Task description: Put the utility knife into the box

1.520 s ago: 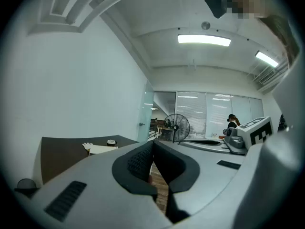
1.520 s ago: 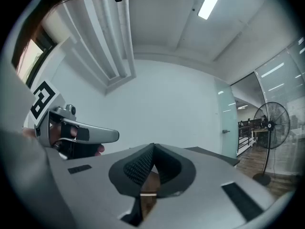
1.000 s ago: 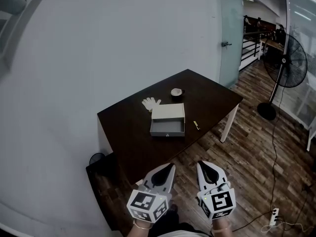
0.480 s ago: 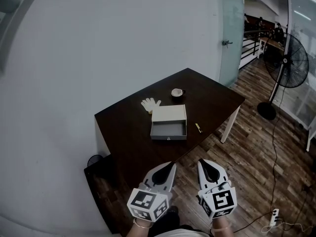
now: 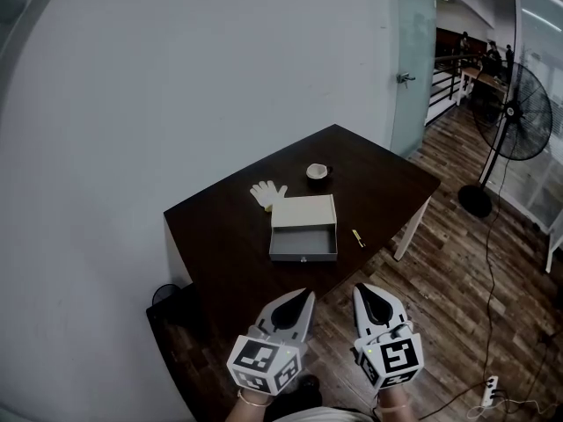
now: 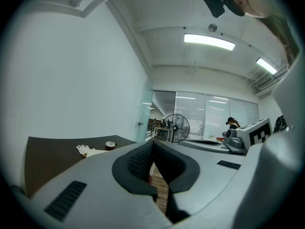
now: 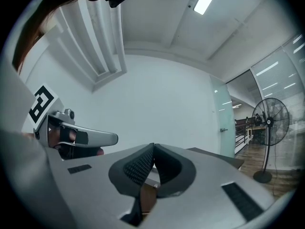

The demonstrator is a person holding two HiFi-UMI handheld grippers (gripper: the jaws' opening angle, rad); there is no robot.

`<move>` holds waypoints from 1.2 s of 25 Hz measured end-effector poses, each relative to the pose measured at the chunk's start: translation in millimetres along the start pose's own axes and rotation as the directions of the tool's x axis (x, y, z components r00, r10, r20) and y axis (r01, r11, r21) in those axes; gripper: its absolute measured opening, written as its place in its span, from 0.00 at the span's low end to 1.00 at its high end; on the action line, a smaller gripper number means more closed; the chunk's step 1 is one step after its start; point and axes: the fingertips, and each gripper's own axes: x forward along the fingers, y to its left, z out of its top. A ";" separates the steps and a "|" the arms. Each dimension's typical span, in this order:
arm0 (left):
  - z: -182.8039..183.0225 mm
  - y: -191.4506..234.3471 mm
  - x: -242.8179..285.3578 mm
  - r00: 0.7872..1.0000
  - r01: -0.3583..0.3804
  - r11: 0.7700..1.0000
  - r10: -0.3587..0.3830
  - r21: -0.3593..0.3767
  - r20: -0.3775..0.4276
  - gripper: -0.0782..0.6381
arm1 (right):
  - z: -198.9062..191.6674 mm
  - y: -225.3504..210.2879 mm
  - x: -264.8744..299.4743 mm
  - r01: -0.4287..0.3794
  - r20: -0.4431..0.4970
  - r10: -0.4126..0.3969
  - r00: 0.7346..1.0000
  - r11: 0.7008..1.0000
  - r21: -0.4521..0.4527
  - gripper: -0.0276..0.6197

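On the tabletop (image 5: 220,244) before me sits the box (image 5: 303,227); glove (image 5: 268,193) and cup (image 5: 317,172) behind it, utility knife (image 5: 358,237) to its right.

Long white ceiling strip lights (image 6: 209,41) give cool, flat, even light, and daylight comes in through the tall glazed office wall (image 6: 224,116). The plain pale wall (image 5: 220,77) therefore looks uniformly grey-blue, and the dark brown rectangular table (image 5: 220,236) reads almost black. The head view bows straight lines towards its edges, while both gripper views sit inside a round black vignette with strong fisheye bending, and close to those lenses the grey shells of the left gripper (image 6: 153,144) and right gripper (image 7: 153,148) look slightly soft.
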 end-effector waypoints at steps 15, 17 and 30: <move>3.3 62.1 42.2 0.998 0.066 0.998 -0.067 -0.014 -0.011 0.13 | -5.5 -8.0 83.0 0.038 -0.017 -0.038 0.999 0.999 -0.001 0.05; 3.9 68.4 46.8 0.997 0.079 0.997 -0.079 -0.016 -0.012 0.13 | -5.9 -8.9 93.3 0.047 -0.019 -0.047 0.999 0.999 0.002 0.05; 9.1 102.5 88.3 0.995 0.101 0.994 -0.102 -0.041 -0.020 0.13 | -20.3 -30.1 145.8 0.047 -0.082 -0.046 0.996 0.999 0.007 0.05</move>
